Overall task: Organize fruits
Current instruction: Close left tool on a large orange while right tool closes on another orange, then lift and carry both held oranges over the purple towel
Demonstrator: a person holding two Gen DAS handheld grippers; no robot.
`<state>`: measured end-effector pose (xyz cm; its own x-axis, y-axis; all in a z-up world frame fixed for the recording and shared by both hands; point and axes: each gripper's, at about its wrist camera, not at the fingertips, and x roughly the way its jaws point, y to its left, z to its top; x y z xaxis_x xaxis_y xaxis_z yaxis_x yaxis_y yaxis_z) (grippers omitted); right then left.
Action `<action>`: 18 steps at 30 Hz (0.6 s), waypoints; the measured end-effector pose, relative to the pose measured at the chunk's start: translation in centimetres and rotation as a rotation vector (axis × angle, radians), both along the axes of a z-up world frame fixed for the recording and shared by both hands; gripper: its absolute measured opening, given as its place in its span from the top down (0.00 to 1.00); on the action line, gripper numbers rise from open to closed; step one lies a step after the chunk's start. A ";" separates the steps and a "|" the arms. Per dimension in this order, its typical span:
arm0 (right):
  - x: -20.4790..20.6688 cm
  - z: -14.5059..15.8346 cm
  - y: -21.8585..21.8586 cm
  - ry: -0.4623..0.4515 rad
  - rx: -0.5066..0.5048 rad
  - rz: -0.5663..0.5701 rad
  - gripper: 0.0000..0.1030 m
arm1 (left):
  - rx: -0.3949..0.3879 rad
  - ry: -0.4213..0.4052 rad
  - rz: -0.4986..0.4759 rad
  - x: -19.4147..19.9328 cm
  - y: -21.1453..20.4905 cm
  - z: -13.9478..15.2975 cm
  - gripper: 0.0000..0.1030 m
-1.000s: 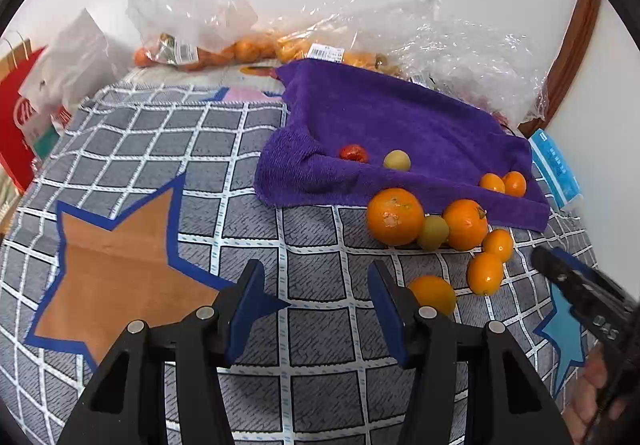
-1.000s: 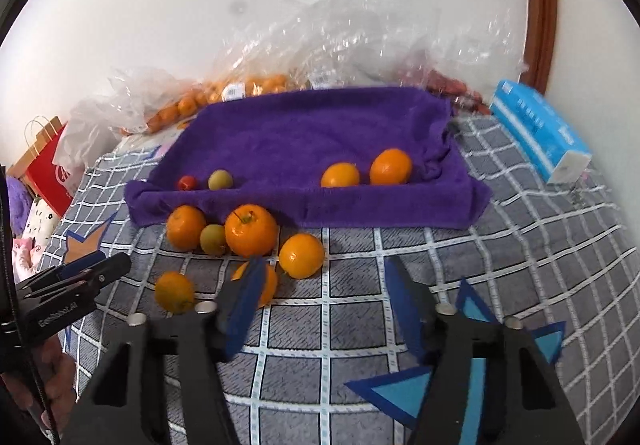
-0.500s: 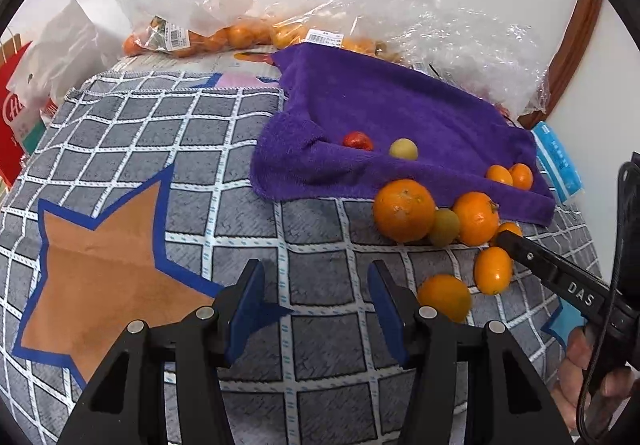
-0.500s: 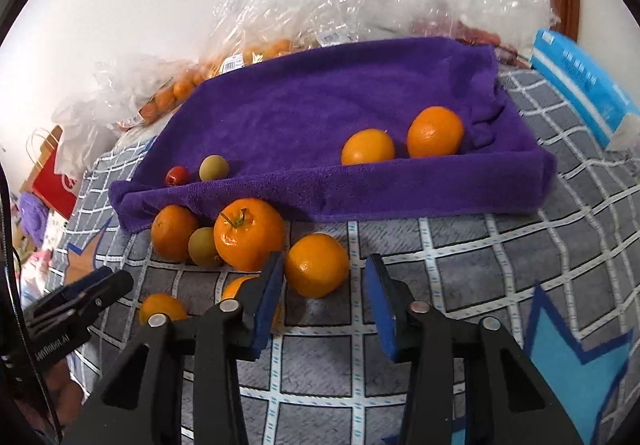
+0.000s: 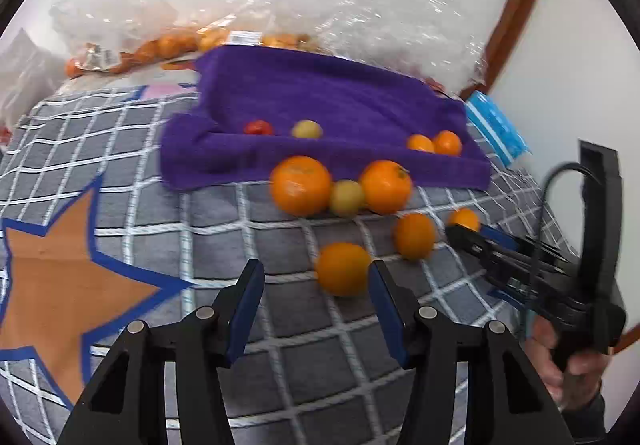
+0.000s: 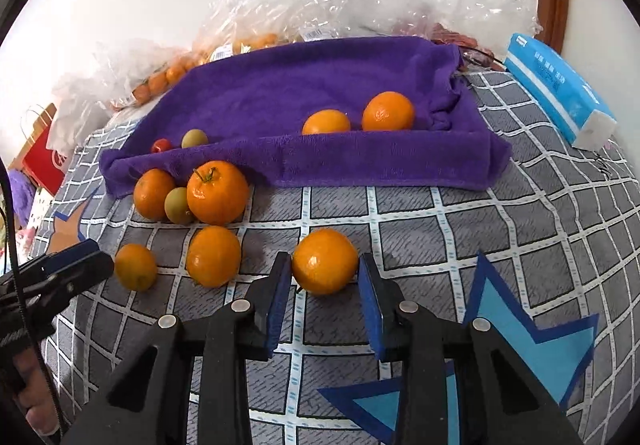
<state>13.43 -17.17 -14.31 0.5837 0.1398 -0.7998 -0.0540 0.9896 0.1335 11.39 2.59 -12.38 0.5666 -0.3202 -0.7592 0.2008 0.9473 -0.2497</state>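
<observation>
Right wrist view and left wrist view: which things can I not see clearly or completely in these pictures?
- Fruit in the plastic bags: crinkled film hides their number, both views.
- Red bag: cut off by the right wrist view's left edge.
- Orange between the right gripper pads: contact on its right side is unclear.
- Orange: partly behind the right gripper in the left wrist view.
- Blue pack: print too small.

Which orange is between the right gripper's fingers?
The rightmost loose orange on the checked cloth, between the right gripper pads; the others lie farther left.
</observation>
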 end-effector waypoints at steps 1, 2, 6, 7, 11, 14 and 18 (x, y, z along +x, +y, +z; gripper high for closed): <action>0.1 -0.2 0.1 -0.005 -0.004 -0.002 0.67 | 0.007 0.002 -0.008 0.0 -0.4 0.0 0.50; 0.2 -0.3 0.1 -0.006 -0.002 -0.003 0.67 | 0.013 0.002 -0.012 0.1 -0.6 -0.1 0.50; 0.4 -0.4 -0.3 -0.023 0.020 -0.008 0.67 | 0.030 0.019 -0.020 0.8 -1.6 -0.6 0.51; 0.2 -0.4 -0.5 -0.029 0.021 -0.013 0.67 | 0.025 0.025 -0.024 1.0 -1.8 -0.9 0.52; -0.4 -0.3 -1.5 -0.050 0.002 -0.042 0.67 | 0.056 0.004 -0.008 1.2 -2.7 -1.6 0.63; -0.7 -0.1 -2.4 -0.068 -0.014 -0.054 0.67 | 0.079 -0.013 -0.015 1.3 -2.9 -1.5 0.67; -1.1 0.1 -3.0 -0.091 0.002 -0.069 0.67 | 0.165 -0.069 0.043 1.1 -2.2 -0.9 0.67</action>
